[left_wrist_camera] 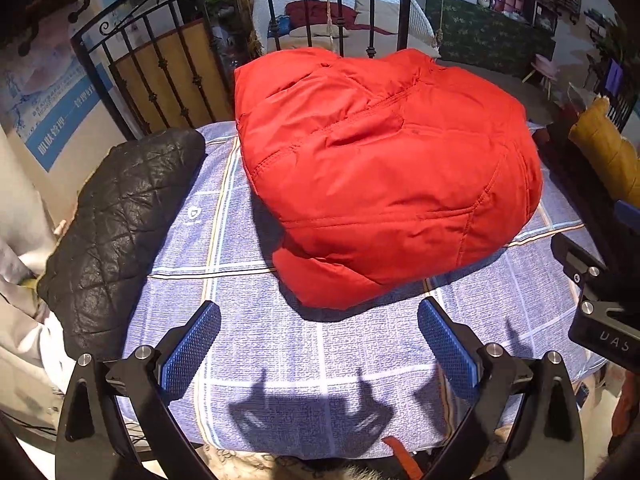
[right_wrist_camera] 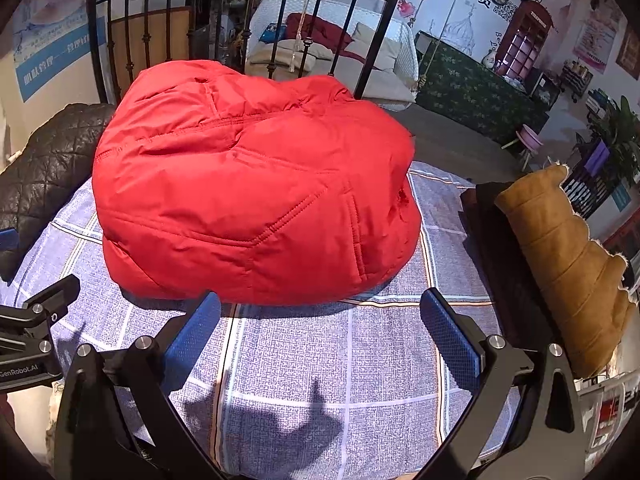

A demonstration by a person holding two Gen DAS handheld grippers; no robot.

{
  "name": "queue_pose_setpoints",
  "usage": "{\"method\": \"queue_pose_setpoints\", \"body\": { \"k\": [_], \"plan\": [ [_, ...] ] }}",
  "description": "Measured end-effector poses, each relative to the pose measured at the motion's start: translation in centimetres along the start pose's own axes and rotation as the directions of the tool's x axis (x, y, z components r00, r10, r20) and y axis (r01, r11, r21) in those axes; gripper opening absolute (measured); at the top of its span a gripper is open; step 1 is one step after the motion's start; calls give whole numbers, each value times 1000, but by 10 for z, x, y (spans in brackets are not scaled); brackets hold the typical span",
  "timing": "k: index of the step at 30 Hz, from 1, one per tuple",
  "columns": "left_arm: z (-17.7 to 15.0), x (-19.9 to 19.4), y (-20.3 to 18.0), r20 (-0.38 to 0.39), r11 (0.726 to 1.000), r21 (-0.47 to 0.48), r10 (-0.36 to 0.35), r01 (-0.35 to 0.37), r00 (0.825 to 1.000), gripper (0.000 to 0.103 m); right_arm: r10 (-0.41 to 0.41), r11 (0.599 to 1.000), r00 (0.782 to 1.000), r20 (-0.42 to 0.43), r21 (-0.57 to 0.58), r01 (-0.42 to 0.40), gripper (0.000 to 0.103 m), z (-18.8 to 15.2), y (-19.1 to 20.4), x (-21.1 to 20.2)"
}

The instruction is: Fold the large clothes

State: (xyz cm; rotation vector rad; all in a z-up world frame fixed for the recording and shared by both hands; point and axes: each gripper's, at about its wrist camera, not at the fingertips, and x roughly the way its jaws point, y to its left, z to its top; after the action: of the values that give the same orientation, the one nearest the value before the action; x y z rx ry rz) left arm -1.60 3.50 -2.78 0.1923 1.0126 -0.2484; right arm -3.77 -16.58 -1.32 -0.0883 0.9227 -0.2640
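Note:
A puffy red jacket (left_wrist_camera: 384,168) (right_wrist_camera: 256,208) lies bundled into a compact mound on the blue checked table cover (left_wrist_camera: 280,344) (right_wrist_camera: 340,360). My left gripper (left_wrist_camera: 320,344) hovers open just short of the jacket's near edge, with nothing between its blue pads (left_wrist_camera: 192,344). My right gripper (right_wrist_camera: 320,336) is open too, its left fingertip close to the jacket's front hem, not touching it. In the left wrist view the right gripper's black body (left_wrist_camera: 600,304) shows at the right edge. The left one's body (right_wrist_camera: 28,340) shows at the left of the right wrist view.
A black quilted jacket (left_wrist_camera: 120,232) (right_wrist_camera: 44,172) lies folded at the table's left side. A mustard padded garment (right_wrist_camera: 568,264) (left_wrist_camera: 608,152) rests on a dark item at the right. A black iron railing (left_wrist_camera: 168,64) (right_wrist_camera: 240,32) stands behind the table.

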Motion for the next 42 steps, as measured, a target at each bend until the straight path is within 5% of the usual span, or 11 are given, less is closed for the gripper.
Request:
{"method": "queue_pose_setpoints", "body": {
  "k": [4, 12, 16, 23, 24, 27, 29, 33, 37, 42],
  "plan": [
    [-3, 8, 18, 26, 995, -72, -63, 65, 998, 97, 30, 999, 999, 29, 23, -30, 98, -2, -7, 5],
    [-12, 27, 64, 42, 980, -76, 186, -182, 982, 97, 100, 990, 995, 12, 100, -101, 98, 13, -58, 58],
    [-25, 32, 96, 4, 960, -134, 250, -247, 968, 97, 246, 932, 969, 13, 273, -241, 98, 40, -95, 106],
    [-33, 25, 108, -2, 956, -142, 259, -257, 966, 97, 331, 853, 944, -5, 429, -297, 98, 81, -109, 192],
    [-32, 24, 106, 3, 961, -140, 243, -240, 970, 97, 333, 852, 943, -10, 433, -296, 94, 83, -106, 199],
    [-29, 23, 93, 15, 971, -122, 211, -207, 977, 97, 372, 850, 928, 8, 398, -344, 46, 78, -90, 194],
    [-27, 22, 85, 26, 976, -105, 195, -192, 980, 97, 346, 883, 938, 8, 335, -329, 31, 73, -81, 175],
    [-24, 19, 72, 62, 981, -62, 188, -185, 980, 97, 399, 885, 917, 22, 254, -391, 19, 34, -71, 125],
    [-17, 10, 73, 98, 983, -53, 179, -175, 979, 97, 451, 885, 891, -51, 160, -438, 18, -49, -42, 70],
    [2, -4, 79, 142, 992, -63, 122, -114, 982, 97, 381, 924, 914, -142, 16, -383, 23, -152, 9, 25]
  ]
}}
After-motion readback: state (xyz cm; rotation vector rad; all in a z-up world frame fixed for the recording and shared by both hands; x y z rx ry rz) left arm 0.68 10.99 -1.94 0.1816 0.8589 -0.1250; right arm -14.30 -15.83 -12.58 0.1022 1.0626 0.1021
